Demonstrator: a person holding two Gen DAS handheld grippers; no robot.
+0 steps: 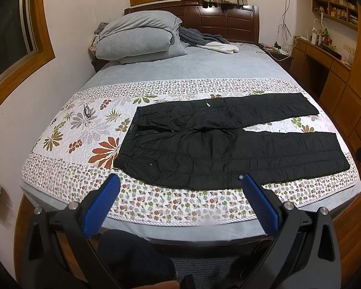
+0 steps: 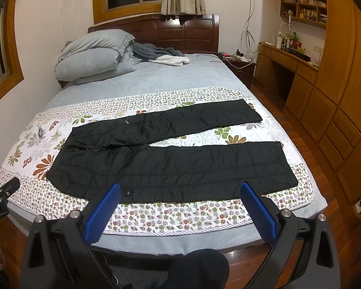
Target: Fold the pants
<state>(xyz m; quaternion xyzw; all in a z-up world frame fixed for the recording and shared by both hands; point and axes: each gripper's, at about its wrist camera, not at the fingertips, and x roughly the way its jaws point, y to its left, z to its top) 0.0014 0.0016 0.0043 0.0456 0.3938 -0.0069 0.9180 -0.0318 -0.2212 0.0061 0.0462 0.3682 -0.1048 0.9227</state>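
The black pants point(image 1: 228, 144) lie flat and unfolded across the foot end of the bed point(image 1: 180, 65), spread out on a white floral quilt point(image 1: 88, 130). The waistband sits toward the left, the two legs run off to the right, and they part in a narrow V with a strip of quilt showing between them. The near leg lies close to the quilt's front edge; the far leg angles away toward the headboard point(image 1: 219, 21).

The left gripper point(image 1: 180, 180) hovers short of the bed, its blue fingers point(image 1: 103, 204) spread wide and holding nothing, lined up on the waist and hip pocket area of the near leg. It is not touching the cloth.

The right gripper point(image 2: 180, 190) hangs likewise in front of the bed, blue fingers point(image 2: 257, 209) wide apart and empty, facing the middle of the near leg point(image 2: 180, 168). In its view the left gripper's tip pokes in at the left edge.

Up at the head of the bed sits a folded grey duvet point(image 1: 139, 36), with a dark garment point(image 1: 199, 38) and a white fleecy one point(image 1: 223, 47) beside it. A small dark object point(image 1: 86, 110) lies on the quilt left of the waistband; I cannot tell what it is. A wooden desk point(image 1: 317, 53) stands at the right.
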